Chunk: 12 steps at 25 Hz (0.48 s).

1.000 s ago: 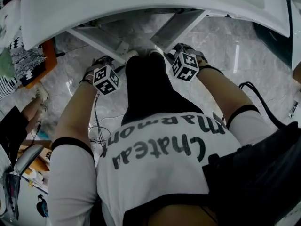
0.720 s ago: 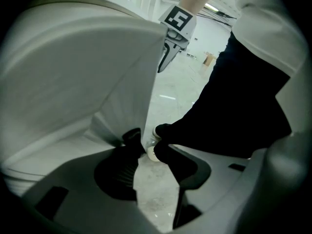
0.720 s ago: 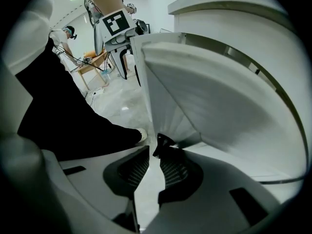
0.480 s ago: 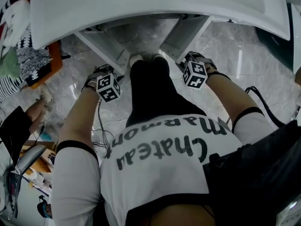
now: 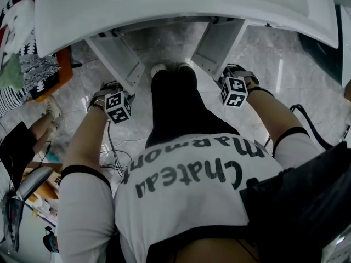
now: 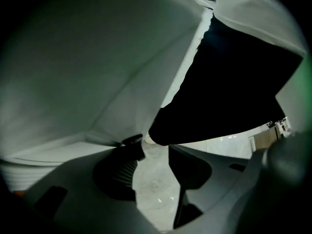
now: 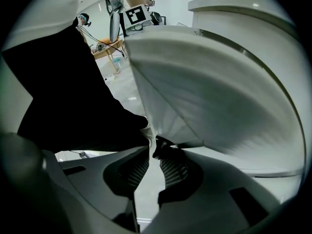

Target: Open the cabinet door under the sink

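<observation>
- The left gripper (image 6: 155, 149) has its fingers apart; they have just been opening, and only the floor (image 6: 151, 189) shows between them.
- The left cabinet door (image 6: 97, 82) stands swung out just beyond the tip of the left-hand finger, not between the fingers.
- The right gripper (image 7: 155, 147) has its fingers nearly together, pinched at the tips on the lower edge of the right cabinet door (image 7: 195, 91).
- Both doors hang open under the sink (image 5: 181, 4).
</observation>
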{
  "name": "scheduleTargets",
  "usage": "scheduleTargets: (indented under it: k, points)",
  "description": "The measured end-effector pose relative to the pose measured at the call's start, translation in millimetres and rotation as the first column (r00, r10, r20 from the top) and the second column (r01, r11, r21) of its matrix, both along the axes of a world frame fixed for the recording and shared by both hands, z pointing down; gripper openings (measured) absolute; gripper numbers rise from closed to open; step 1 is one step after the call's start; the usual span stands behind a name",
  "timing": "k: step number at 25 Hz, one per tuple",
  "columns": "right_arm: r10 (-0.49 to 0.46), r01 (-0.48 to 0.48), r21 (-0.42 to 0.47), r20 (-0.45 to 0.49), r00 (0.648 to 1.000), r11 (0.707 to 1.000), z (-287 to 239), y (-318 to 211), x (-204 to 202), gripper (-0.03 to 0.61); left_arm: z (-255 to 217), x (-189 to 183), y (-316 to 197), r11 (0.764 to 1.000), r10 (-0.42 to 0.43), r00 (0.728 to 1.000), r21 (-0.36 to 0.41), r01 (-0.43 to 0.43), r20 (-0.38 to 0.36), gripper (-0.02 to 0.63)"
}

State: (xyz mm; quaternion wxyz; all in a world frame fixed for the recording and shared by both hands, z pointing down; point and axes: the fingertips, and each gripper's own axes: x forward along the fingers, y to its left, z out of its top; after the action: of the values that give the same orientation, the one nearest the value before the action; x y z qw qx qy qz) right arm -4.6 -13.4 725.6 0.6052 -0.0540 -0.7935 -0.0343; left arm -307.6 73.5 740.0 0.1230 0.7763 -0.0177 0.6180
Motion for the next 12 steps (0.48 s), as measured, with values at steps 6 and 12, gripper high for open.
scheduleTargets:
  k: [6, 12]
  points:
    - [-0.045, 0.045, 0.0, -0.048, 0.998, 0.999, 2.6, 7.4, 31.8, 0.058, -0.7, -13.6, 11.8, 0.999, 0.046, 0.999, 0.0, -0.046, 0.026, 0.193]
    - [-0.14, 0.141, 0.013, -0.065, 0.988, 0.99, 3.7, 10.3, 64.9, 0.057, -1.5, -31.7, 19.5, 0.996, 0.085, 0.995, 0.0, -0.085, 0.053, 0.195]
